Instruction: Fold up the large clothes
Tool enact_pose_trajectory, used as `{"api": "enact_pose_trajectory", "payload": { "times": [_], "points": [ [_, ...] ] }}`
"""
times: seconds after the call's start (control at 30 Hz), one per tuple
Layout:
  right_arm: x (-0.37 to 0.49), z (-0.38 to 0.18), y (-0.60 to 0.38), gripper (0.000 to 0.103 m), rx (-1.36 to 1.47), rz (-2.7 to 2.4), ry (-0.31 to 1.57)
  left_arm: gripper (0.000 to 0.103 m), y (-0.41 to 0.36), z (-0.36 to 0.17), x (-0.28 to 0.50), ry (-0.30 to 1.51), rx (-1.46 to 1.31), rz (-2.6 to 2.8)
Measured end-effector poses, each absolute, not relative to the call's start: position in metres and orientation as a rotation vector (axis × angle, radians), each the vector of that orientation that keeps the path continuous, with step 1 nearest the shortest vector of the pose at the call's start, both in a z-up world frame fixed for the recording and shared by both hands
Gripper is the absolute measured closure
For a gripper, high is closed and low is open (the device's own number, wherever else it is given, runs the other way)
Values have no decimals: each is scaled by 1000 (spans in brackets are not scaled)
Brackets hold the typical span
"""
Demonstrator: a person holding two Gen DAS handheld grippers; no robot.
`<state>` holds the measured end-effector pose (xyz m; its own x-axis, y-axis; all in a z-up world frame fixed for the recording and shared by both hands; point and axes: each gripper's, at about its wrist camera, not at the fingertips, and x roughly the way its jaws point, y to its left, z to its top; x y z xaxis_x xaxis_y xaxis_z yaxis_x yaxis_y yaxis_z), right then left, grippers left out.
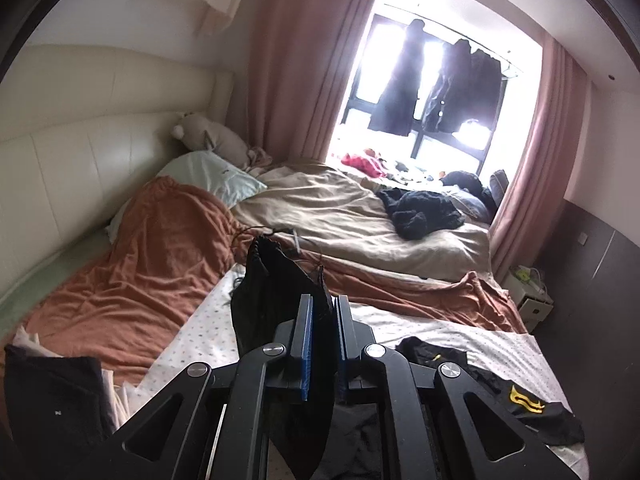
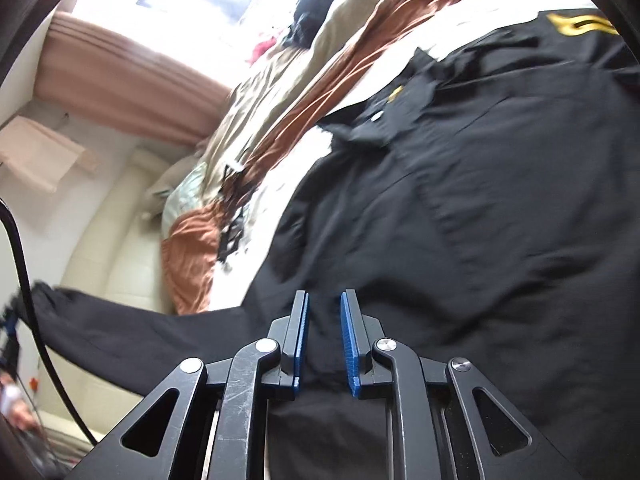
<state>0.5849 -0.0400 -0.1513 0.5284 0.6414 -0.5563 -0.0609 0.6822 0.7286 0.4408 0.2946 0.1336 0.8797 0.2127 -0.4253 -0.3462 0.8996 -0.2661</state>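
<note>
Left gripper (image 1: 322, 312) raised, pinching black shirt (image 1: 276, 304); right gripper (image 2: 324, 320) agape.

no readable text, only a yellow emblem (image 1: 526, 401) on black shirt (image 2: 460, 200)

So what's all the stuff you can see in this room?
black shirt: one, black with yellow marks, spread on the bed, one part lifted
orange blanket: one, left side of bed
beige duvet: one, far side
dark clothes pile: one, on the duvet
pillow: one, pale, by headboard
plush toy: one, grey-white, behind pillow
curtains: pink, beside window
left tongs: shut on the shirt
right tongs: open, over the shirt
</note>
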Motion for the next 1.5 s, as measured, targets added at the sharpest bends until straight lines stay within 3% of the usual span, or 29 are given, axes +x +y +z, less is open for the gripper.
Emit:
{"api": "enact_pose_trajectory", "payload": {
  "times": [0.17,0.37,0.63,1.23,1.3,1.37,1.43,1.5],
  "points": [
    [575,-155,-80,71,737,372,924,93,248,161,476,400,-275,223],
    [576,-144,-118,63,790,337,877,93,183,183,513,388,-206,113],
    [580,-150,-170,62,832,237,849,94,90,192,562,402,-92,-31],
    [577,-170,-253,62,1010,82,811,93,-27,58,671,652,-120,-249],
    [577,-171,-257,62,1010,73,813,85,-42,43,678,726,-126,-317],
    [577,-171,-259,62,1009,64,812,62,-48,30,676,772,-135,-362],
    [576,-171,-261,62,1012,56,812,31,-43,24,666,750,-139,-361],
    [576,-173,-262,62,1021,47,818,24,-31,21,650,714,-147,-335]
  ]
}}
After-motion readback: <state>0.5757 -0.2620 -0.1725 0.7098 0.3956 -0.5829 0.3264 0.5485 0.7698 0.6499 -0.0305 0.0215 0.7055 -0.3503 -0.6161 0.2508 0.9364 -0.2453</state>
